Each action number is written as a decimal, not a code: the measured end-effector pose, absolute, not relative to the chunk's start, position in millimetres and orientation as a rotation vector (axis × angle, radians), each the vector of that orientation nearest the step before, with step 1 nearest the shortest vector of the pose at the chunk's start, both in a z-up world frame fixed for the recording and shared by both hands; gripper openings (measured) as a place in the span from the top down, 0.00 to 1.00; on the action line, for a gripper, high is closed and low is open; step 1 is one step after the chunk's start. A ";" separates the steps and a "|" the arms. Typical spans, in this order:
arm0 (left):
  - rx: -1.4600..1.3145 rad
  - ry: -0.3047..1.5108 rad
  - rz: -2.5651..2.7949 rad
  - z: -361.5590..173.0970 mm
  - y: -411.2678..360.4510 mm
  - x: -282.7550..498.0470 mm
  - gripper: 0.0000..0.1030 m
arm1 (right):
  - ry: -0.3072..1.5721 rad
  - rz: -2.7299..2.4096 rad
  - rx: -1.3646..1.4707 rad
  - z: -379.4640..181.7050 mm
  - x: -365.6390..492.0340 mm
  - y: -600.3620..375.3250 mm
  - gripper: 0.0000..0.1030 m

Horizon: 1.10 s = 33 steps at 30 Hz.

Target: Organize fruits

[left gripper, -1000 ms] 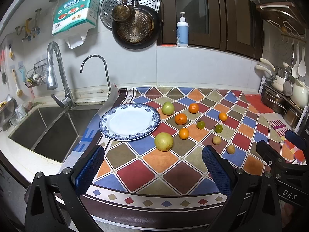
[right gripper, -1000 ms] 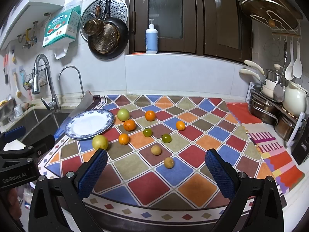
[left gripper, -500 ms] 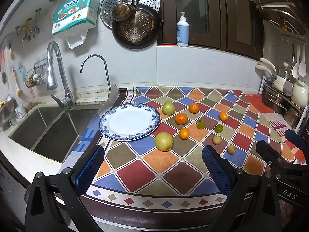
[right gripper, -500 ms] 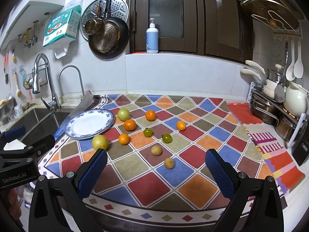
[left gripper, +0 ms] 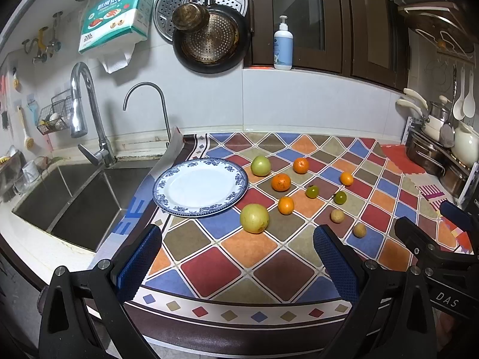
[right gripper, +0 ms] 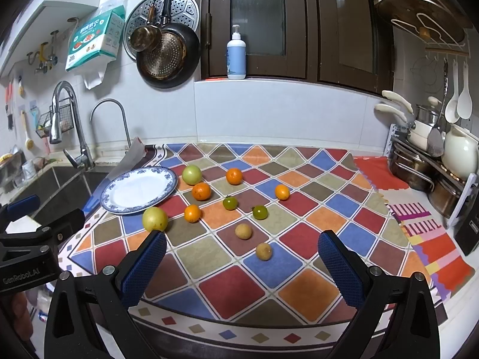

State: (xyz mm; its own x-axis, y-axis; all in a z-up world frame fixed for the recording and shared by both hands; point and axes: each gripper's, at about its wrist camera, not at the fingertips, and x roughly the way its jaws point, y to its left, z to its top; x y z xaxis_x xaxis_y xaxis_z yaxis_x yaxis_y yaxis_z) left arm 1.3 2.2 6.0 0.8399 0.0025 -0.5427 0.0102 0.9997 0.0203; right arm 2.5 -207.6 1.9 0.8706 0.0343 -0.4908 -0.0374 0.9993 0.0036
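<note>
A blue-rimmed white plate (left gripper: 167, 179) (right gripper: 110, 200) lies bare on the checked mat beside the sink. To its right lie loose fruits: two yellow-green apples (left gripper: 254, 218) (right gripper: 191, 174), several oranges (left gripper: 280, 182) (right gripper: 201, 191), two small green tomatoes (left gripper: 312, 191) (right gripper: 259, 212) and two small tan fruits (left gripper: 359, 229) (right gripper: 263, 251). My left gripper (left gripper: 238, 261) is open and empty near the counter's front edge, just before the near apple. My right gripper (right gripper: 242, 264) is open and empty, near the tan fruits.
A steel sink (left gripper: 69, 197) with two taps lies left of the mat. Pots and a white jug on a rack (right gripper: 434, 164) stand at the right. Pans hang on the back wall, and a soap bottle (left gripper: 283, 45) sits on the ledge.
</note>
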 end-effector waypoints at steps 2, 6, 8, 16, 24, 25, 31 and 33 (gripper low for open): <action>0.023 0.578 -0.005 3.1 2.5 3.7 0.00 | 0.516 0.037 -0.007 3.0 3.5 -206.4 0.01; 0.022 0.588 -0.009 -1.5 4.5 8.5 0.00 | 0.528 0.038 -0.007 -13.6 9.0 -203.4 0.01; 0.025 0.597 -0.013 -3.6 5.4 13.3 0.00 | 0.532 0.035 -0.008 -14.9 10.3 -202.7 0.01; 0.061 0.649 -0.066 -26.5 5.9 36.5 0.01 | 0.604 0.010 0.009 -31.4 25.5 -203.6 0.01; 0.123 0.708 -0.117 -51.4 5.0 77.1 0.12 | 0.682 -0.064 0.039 -58.0 53.3 -205.9 0.02; 0.133 0.720 -0.128 -55.2 4.5 83.5 0.13 | 0.695 -0.074 0.046 -61.4 57.9 -206.5 0.03; 0.162 0.789 -0.184 -75.7 2.4 119.5 0.22 | 0.770 -0.125 0.074 -84.0 87.4 -210.9 0.17; 0.172 0.801 -0.199 -80.5 0.6 127.3 0.25 | 0.792 -0.141 0.086 -90.5 95.9 -212.6 0.20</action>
State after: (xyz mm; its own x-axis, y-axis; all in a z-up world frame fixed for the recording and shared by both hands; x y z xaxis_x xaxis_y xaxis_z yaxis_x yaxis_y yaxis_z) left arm 127.3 0.6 -80.5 0.6790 -0.1114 -0.7256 0.2412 0.9674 0.0771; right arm 95.9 -212.6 -90.5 0.6937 -0.0937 -0.7141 0.1581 0.9871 0.0240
